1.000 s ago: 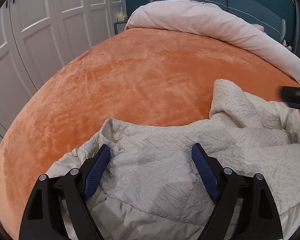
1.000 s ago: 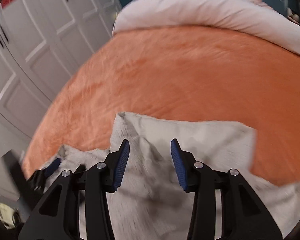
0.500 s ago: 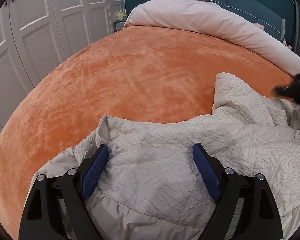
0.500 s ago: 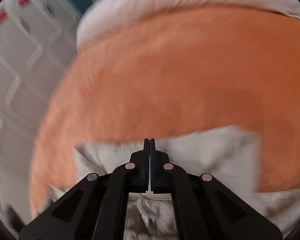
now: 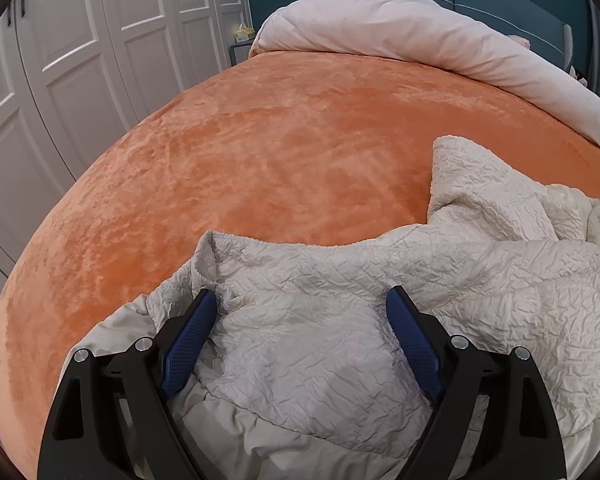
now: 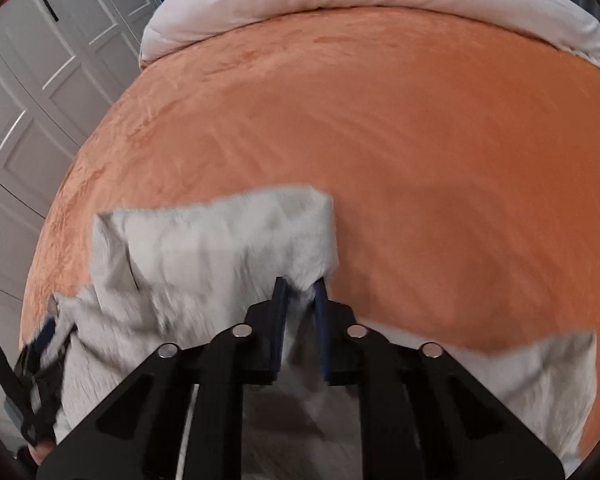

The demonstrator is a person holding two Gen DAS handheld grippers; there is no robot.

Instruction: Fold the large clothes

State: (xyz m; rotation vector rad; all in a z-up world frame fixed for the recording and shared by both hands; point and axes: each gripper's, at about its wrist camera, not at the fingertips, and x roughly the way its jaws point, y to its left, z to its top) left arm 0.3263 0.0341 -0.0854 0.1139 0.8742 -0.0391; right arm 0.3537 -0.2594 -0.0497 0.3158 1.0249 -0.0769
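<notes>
A: Item one, your left claw [image 5: 300,312]?
B: Spread wide over the cream jacket [image 5: 380,300], crumpled on the orange bed [image 5: 280,152].
A: Your right claw [image 6: 300,292]?
B: Jaws opening, jacket fabric seemingly pinched between; blurred.

Even, soft indoor light, no glare. Left wrist view sharp: crinkles on the cream jacket [image 5: 340,280] are crisp. Right wrist view motion-blurred, jacket texture smeared, orange bedspread [image 6: 420,140] streaky. Heavy fisheye bowing on both, dark vignette at corners. Soft shadow on the bedspread right of the right gripper [image 6: 300,288].
</notes>
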